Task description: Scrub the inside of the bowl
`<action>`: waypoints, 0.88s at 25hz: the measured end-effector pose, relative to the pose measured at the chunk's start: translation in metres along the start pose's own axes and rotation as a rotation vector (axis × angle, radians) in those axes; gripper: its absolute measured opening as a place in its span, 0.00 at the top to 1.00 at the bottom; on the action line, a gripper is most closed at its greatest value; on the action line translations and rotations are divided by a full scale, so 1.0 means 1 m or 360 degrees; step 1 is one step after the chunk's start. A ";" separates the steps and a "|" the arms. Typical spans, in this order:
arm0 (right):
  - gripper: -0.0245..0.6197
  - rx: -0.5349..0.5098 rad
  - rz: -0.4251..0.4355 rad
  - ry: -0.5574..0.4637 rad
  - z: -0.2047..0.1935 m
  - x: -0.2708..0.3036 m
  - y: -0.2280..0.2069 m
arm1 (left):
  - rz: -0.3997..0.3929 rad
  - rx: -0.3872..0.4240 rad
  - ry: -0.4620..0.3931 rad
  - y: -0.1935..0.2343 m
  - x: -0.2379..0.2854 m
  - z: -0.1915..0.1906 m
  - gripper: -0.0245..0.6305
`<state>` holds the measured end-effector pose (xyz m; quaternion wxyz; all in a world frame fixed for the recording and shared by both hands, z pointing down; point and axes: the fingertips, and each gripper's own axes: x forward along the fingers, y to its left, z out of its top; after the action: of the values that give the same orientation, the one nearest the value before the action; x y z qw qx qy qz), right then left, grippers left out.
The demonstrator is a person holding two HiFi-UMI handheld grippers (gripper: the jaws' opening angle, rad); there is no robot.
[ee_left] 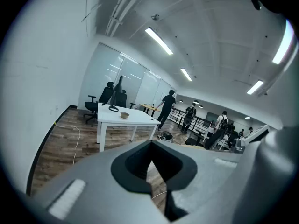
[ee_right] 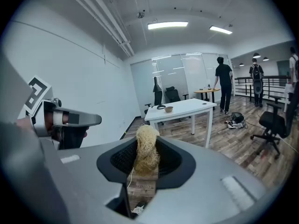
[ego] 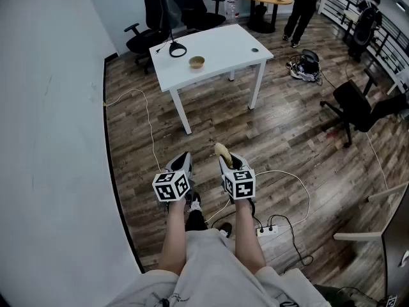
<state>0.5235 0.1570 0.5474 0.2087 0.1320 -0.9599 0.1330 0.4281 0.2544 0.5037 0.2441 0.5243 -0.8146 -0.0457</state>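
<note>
A small tan bowl [ego: 197,61] stands on the white table [ego: 223,47], far ahead of me across the wood floor. It also shows tiny in the left gripper view as the bowl [ee_left: 124,115] and in the right gripper view as the bowl [ee_right: 168,109]. My right gripper [ego: 225,158] is shut on a yellowish fibrous scrubber [ee_right: 146,148], which sticks up between its jaws; the scrubber [ego: 222,150] shows in the head view too. My left gripper [ego: 183,162] is held beside it at waist height, its jaws together with nothing in them [ee_left: 151,162].
A black coiled cable [ego: 177,50] lies on the table near the bowl. Office chairs [ego: 150,27] stand behind the table, another chair [ego: 354,107] to the right. A person [ego: 301,5] stands at a round table. A power strip [ego: 268,230] and cables lie by my feet. A wall runs along the left.
</note>
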 end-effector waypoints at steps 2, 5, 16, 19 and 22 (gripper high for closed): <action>0.77 0.0006 0.0003 -0.0004 0.002 0.006 -0.002 | 0.0004 0.0067 0.0004 0.000 0.005 0.005 0.96; 0.77 0.0006 0.0005 -0.0009 0.009 0.019 -0.002 | -0.0010 0.0125 0.0017 0.003 0.018 0.009 0.96; 0.77 0.0018 -0.0045 0.0007 0.050 0.099 -0.016 | -0.0137 0.0190 0.0062 0.043 0.095 0.051 0.96; 0.77 0.0027 -0.0078 0.0015 0.066 0.125 -0.021 | -0.0172 0.0191 0.0068 0.064 0.118 0.068 0.96; 0.77 0.0052 -0.0111 0.0002 0.081 0.151 -0.023 | -0.0211 0.0193 0.0083 0.088 0.138 0.081 0.96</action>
<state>0.3685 0.0806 0.5470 0.2116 0.1687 -0.9522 0.1414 0.2735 0.1581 0.5094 0.2294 0.5919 -0.7727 0.0013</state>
